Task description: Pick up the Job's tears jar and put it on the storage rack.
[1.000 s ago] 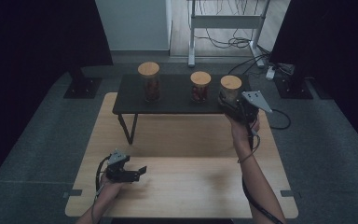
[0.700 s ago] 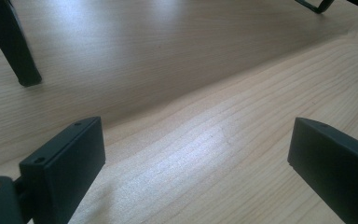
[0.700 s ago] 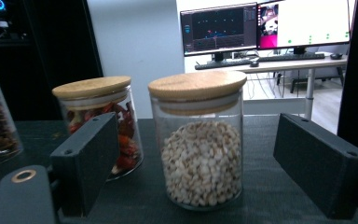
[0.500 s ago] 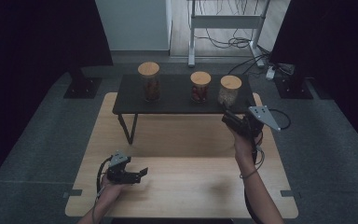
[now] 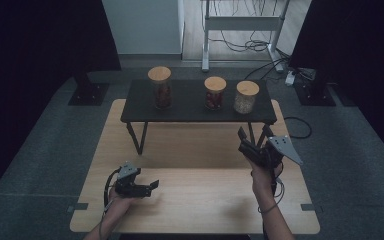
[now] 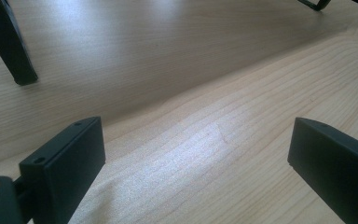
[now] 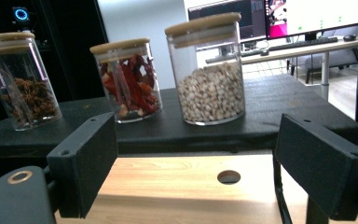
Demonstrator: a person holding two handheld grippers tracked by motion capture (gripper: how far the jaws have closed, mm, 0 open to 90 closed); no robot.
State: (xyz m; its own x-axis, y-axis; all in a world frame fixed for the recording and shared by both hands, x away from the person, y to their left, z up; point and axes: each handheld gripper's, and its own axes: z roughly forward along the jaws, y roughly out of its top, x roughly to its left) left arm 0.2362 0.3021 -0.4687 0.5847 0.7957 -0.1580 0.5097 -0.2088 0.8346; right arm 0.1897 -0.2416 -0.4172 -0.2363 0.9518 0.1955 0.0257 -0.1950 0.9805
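A pale wooden table (image 5: 195, 200) carries a low black bench (image 5: 195, 107) on which three clear glass jars with round wooden lids stand in a row, the one nearest the right gripper (image 5: 252, 145) being the jar of pale grains (image 5: 246, 97). That gripper hangs in front of the bench, apart from the jar; its jaws have just been opening and stand wide with nothing between them. The left gripper (image 5: 150, 187) rests low over the near tabletop, jaws spread and empty.

- The wooden counter (image 5: 195, 200) lies bare between the two hand-held grippers, giving open passage.
- A low black shelf (image 5: 190, 111) spans its far side; its legs (image 5: 135, 137) block low reaches beneath.
- Three jars (image 5: 215, 93) stand well apart on it, with gaps between.
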